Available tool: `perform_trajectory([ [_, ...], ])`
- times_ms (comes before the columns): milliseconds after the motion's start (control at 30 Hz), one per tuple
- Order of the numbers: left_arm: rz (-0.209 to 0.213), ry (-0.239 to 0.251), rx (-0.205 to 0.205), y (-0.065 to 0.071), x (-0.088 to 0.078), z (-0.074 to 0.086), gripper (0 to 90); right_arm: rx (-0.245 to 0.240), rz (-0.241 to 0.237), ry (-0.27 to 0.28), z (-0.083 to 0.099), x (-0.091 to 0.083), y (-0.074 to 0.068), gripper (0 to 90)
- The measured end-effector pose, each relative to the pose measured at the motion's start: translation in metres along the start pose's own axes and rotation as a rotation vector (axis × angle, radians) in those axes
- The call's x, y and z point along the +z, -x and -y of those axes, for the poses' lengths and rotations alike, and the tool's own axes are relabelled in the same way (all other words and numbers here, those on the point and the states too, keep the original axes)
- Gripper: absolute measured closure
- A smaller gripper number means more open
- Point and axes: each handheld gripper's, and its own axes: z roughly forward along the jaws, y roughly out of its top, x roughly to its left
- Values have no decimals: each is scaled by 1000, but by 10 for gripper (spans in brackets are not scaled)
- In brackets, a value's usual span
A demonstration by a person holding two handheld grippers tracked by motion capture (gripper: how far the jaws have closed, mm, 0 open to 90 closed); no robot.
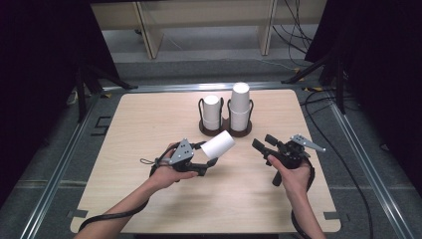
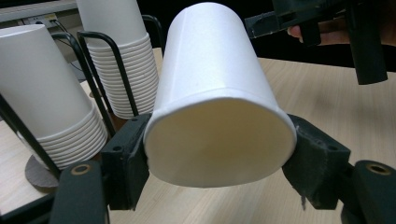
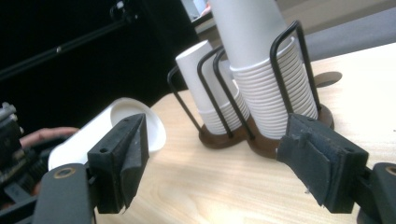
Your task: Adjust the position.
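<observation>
My left gripper (image 1: 210, 155) is shut on a white paper cup (image 1: 218, 144) and holds it tilted on its side above the middle of the table. In the left gripper view both pads press the cup (image 2: 215, 88) near its closed base. The cup's open mouth (image 3: 135, 123) faces my right gripper (image 3: 222, 163), which stands open with nothing between its jaws. That right gripper (image 1: 264, 143) hovers to the right of the cup and points left toward it. Two stacks of white cups (image 1: 211, 112) (image 1: 240, 103) stand upside down in a black wire holder (image 1: 226, 130) behind both grippers.
The light wooden table (image 1: 149, 124) has rounded corners and a metal frame (image 1: 64, 159) around it. Cables (image 1: 343, 164) lie on the floor to the right. Wooden shelving (image 1: 149, 35) stands beyond the far edge, with dark curtains on both sides.
</observation>
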Motion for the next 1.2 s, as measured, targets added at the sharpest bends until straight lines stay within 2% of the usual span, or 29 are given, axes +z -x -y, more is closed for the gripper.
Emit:
perform_trajectory([
  [67, 3, -9, 5, -2, -4, 0, 292, -17, -8, -2, 1, 1, 0, 231],
  [100, 8, -3, 7, -2, -5, 0, 292, -18, -29, 8, 2, 2, 0, 233],
  [167, 15, -3, 9, -3, -8, 0, 292, -56, -19, 7, 2, 2, -1, 235],
  [200, 15, -15, 10, -4, -10, 0, 291, -52, -20, -12, 3, 1, -3, 232],
  [233, 20, -19, 15, -4, -11, 0, 291, -87, -17, -7, 3, 2, -1, 231],
  [300, 23, -13, 14, -5, -12, 2, 291, -96, -30, -12, 4, 3, -2, 231],
  [333, 30, -9, 15, -5, -12, 2, 291, -108, -18, -20, 4, 3, -2, 231],
  [367, 26, -31, 21, -5, -14, 2, 291, -122, -26, -23, 5, 3, -2, 230],
  [433, 30, -36, 24, -5, -15, 3, 291, -129, -24, -25, 6, 4, -2, 229],
  [500, 35, -39, 26, -5, -17, 3, 291, -152, -31, -42, 7, 3, -2, 229],
  [533, 37, -36, 31, -6, -17, 3, 291, -143, -26, -65, 7, 3, -3, 228],
  [633, 50, -47, 39, -7, -19, 2, 291, -185, -19, -87, 8, 3, -3, 228],
  [667, 60, -42, 42, -8, -19, 2, 291, -190, -34, -76, 9, 4, -3, 227],
  [700, 65, -49, 45, -8, -20, 1, 291, -204, -34, -99, 9, 3, -3, 228],
  [800, 84, -66, 61, -9, -22, 0, 291, -228, -79, -96, 10, 4, -3, 228],
  [833, 92, -59, 64, -10, -21, -1, 291, -222, -79, -126, 10, 3, -5, 228],
  [867, 94, -71, 71, -10, -22, -2, 291, -239, -91, -119, 11, 4, -4, 227],
  [933, 102, -71, 77, -10, -23, -3, 292, -261, -96, -148, 10, 4, -4, 227],
  [1000, 115, -72, 85, -10, -22, -3, 291, -271, -135, -132, 13, 6, -3, 226],
  [1100, 125, -95, 101, -11, -24, -5, 292, -293, -142, -168, 13, 5, -4, 226],
  [1200, 132, -106, 121, -13, -24, -7, 292, -303, -169, -192, 14, 6, -4, 227],
])
